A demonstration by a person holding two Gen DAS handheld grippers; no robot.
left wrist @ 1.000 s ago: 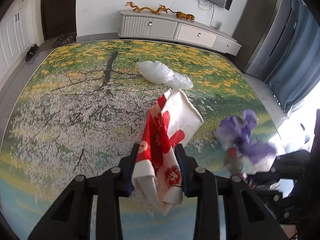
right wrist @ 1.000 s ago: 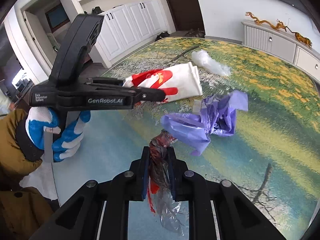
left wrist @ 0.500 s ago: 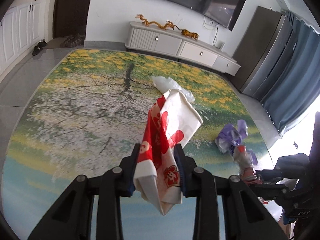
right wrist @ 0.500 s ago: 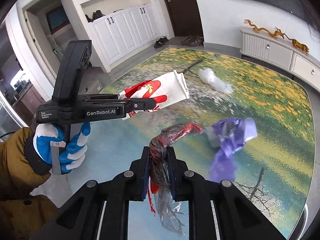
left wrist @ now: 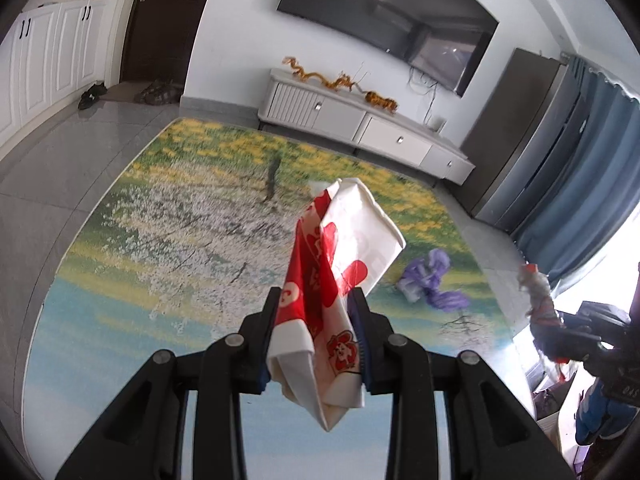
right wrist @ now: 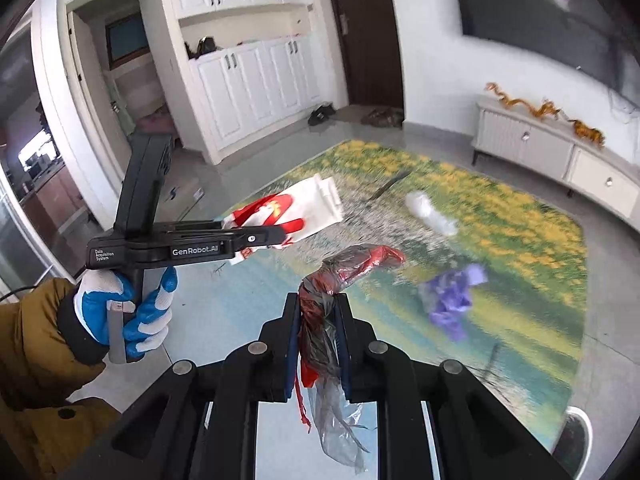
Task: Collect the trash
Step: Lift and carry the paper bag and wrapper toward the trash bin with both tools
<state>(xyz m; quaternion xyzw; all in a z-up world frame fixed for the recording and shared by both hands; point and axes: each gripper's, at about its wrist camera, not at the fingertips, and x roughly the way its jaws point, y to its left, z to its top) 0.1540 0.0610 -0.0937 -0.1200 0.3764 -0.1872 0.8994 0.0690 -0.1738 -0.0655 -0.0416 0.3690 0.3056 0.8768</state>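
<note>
My left gripper point(left wrist: 316, 300) is shut on a red-and-white paper bag point(left wrist: 340, 264) and holds it high above the rug; the bag also shows in the right wrist view point(right wrist: 296, 208). My right gripper point(right wrist: 318, 304) is shut on a twisted red and grey plastic wrapper point(right wrist: 340, 272), also held up in the air; it shows at the right edge of the left wrist view point(left wrist: 538, 292). A crumpled purple plastic bag point(right wrist: 452, 300) lies on the rug, also seen in the left wrist view point(left wrist: 430, 280). A clear plastic bag point(right wrist: 430, 210) lies farther back on the rug.
A large landscape-print rug point(left wrist: 192, 232) covers the grey tile floor. A white TV cabinet point(left wrist: 360, 128) stands along the far wall under a TV. White cupboards point(right wrist: 256, 80) and a dark door point(right wrist: 364, 32) are at the left. Blue curtains point(left wrist: 580, 168) hang at the right.
Both grippers have risen well above the rug with their trash. The purple bag, close to the right gripper a second ago, now lies lower and farther away on the rug.
</note>
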